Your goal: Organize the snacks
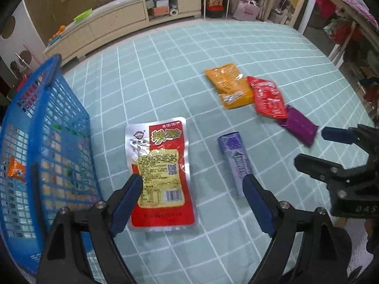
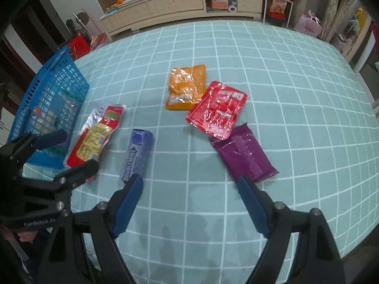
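Several snack packs lie on a teal checked tablecloth [image 2: 296, 118]. A red and silver pack [image 1: 161, 175] lies beside a blue basket [image 1: 40, 156]; my open, empty left gripper [image 1: 193, 184] hovers just above its near end. A lilac stick pack [image 1: 235, 163] lies to its right. An orange pack [image 2: 186, 86], a red pack [image 2: 216, 108] and a purple pack [image 2: 244, 155] lie further right. My right gripper [image 2: 189, 184] is open and empty, over bare cloth between the lilac pack [image 2: 137, 153] and the purple pack. The basket [image 2: 47, 101] holds a small orange packet [image 1: 16, 169].
A long cream cabinet [image 2: 180, 4] stands beyond the table's far edge. Cluttered shelves and bags [image 1: 246, 11] stand at the far right. The basket stands at the table's left edge. Each gripper shows in the other's view, the right one [image 1: 331, 149] and the left one [image 2: 68, 151].
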